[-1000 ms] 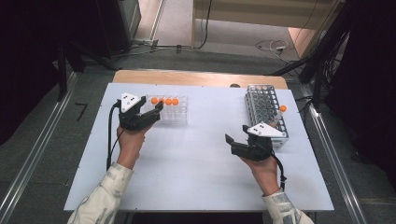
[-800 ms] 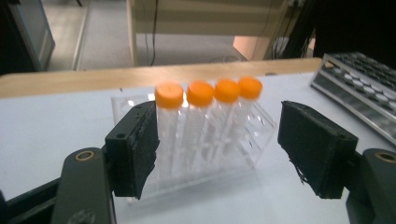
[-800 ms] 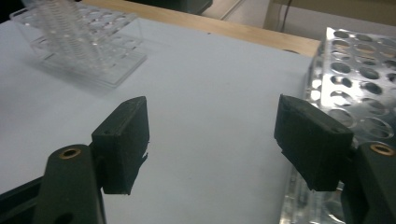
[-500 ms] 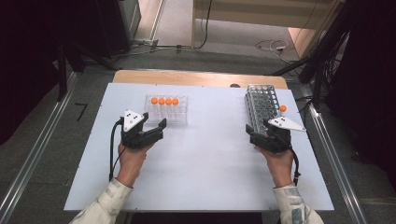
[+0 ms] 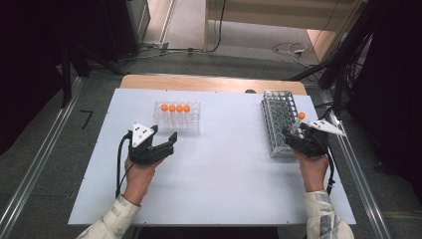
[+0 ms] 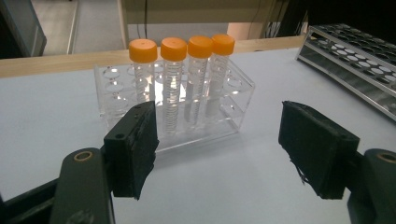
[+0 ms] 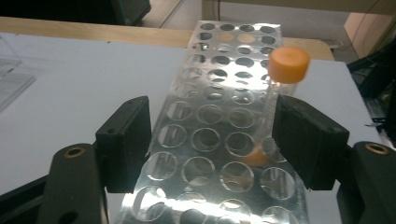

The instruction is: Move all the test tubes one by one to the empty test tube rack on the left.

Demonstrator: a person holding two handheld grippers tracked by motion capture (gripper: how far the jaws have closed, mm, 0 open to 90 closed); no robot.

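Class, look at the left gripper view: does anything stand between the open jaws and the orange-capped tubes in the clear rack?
Nothing visible does. The left gripper is open, with bare white table between it and the clear rack. The four orange-capped tubes stand in the rack's far row, behind its empty front holes.

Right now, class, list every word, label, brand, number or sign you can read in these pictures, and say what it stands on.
No readable text anywhere.
Tubes with orange caps in the clear rack: fine graduation marks on their sides, too small and blurred to read.
Metal rack, its orange-capped tube, the white table and both grippers: no writing.
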